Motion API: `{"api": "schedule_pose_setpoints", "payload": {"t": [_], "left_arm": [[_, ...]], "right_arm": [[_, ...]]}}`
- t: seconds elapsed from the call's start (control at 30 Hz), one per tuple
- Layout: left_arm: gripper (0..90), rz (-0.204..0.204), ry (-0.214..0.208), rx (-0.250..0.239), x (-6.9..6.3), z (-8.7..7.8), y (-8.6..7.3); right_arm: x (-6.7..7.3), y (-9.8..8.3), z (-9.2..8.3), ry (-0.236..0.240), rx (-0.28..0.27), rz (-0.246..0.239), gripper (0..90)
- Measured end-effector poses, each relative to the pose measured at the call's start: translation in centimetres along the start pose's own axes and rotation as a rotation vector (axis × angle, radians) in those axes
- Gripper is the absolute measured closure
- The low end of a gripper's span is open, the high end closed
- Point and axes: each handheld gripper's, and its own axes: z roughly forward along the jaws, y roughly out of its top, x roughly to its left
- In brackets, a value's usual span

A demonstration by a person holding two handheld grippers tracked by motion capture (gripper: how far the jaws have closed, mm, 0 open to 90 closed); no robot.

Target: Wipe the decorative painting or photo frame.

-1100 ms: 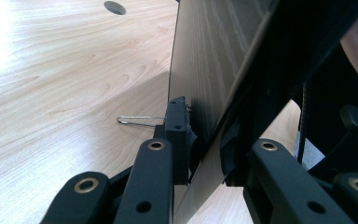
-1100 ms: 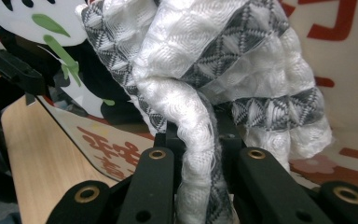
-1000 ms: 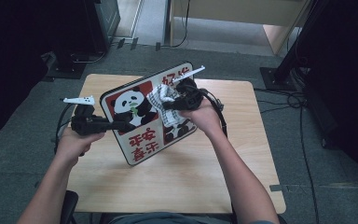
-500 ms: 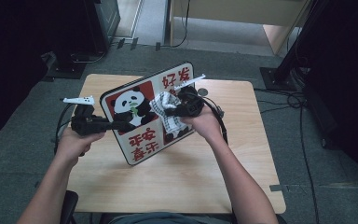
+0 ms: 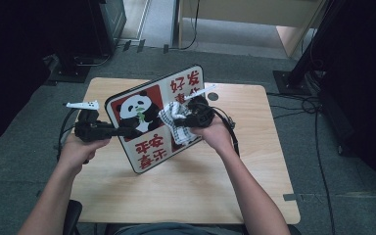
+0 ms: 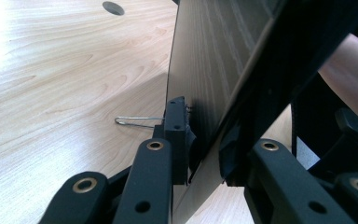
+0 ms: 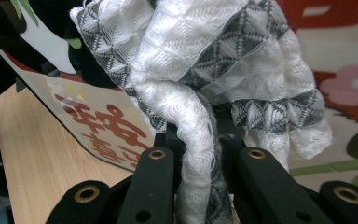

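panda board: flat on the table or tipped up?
Tipped up. The left gripper clamps the panda board at its edge; its lower corner rests on the table.

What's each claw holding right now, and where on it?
Left claw clamps the panda board by its left edge, tilted up off the table. Right claw pinches a bunched fold of the checked cloth against the board's face.

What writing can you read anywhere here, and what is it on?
"好" and "发": red characters at the top right of the panda board, readable in the high view.
More red characters below those are half hidden by the checked cloth: unreadable.
Four red characters along the board's lower edge stand upside down, too blurred to read surely.
Red strokes in the right gripper view: cropped, unreadable.
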Motion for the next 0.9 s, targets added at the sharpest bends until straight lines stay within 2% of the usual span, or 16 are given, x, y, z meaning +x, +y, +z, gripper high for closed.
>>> {"api": "schedule_pose_setpoints", "payload": {"t": [0.1,0.9], "left_arm": [[77.0,-0.001,0.0,0.0,0.0,0.0,0.0],[76.8,-0.002,-0.004,-0.004,0.0,0.0,0.0]], "right_arm": [[-0.2,-0.3,0.2,0.002,-0.007,-0.004,81.9],[-0.8,-3.5,2.4,0.014,0.039,0.034,81.8]]}}
